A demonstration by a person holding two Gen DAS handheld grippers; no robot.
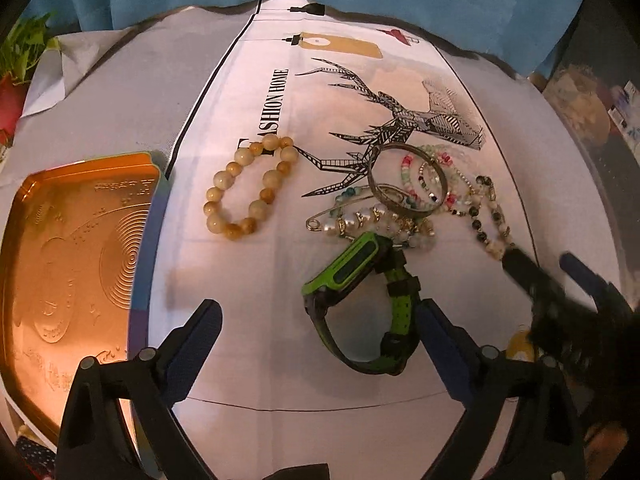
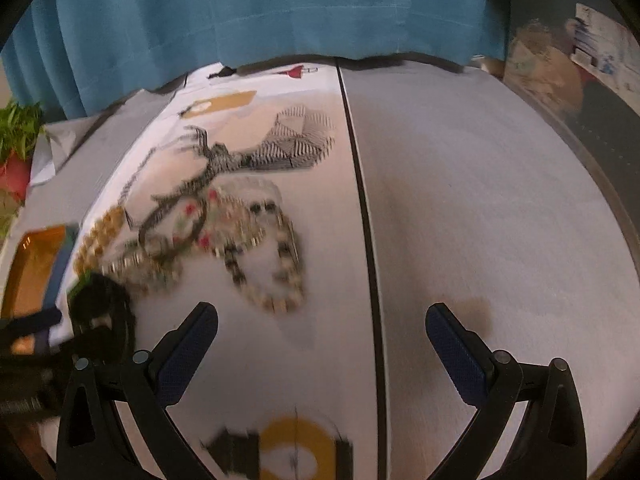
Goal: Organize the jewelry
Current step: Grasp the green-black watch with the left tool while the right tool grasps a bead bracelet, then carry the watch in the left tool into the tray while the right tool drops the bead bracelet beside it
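The left tool [image 1: 320, 316] is held with its blue-padded fingers [image 1: 196, 344] spread wide above a worktop [image 1: 112, 104] covered by a pale cloth [image 1: 248, 264] printed with a geometric deer and the words "FASHION HOME". Nothing is pinched between them; a green and black wristwatch [image 1: 360, 296] lies on the cloth between the two fingers, nearer the right-hand one, and whether that finger touches its strap cannot be told. Beyond the watch a tangled heap of jewelry is seen: a metal bangle [image 1: 408, 184] resting over several thin beaded bracelets [image 1: 448, 184], a pearl bracelet [image 1: 384, 224] with a large safety pin [image 1: 336, 216] beside it, and a dark and pale bead strand [image 1: 492, 216] trailing to the right. A bracelet of large cream and amber beads [image 1: 252, 188] lies apart on the left of the heap. An open gold tin [image 1: 72, 264] is set at the left edge of the cloth, with nothing visible inside it. The right tool [image 2: 320, 340] is likewise spread wide with nothing between its fingers, hovering over bare cloth beside a black stripe [image 2: 368, 264], the blurred heap lying ahead to its left. A blue curtain [image 2: 280, 8] hangs behind the worktop, and a potted plant [image 2: 20, 140] stands at the far left.
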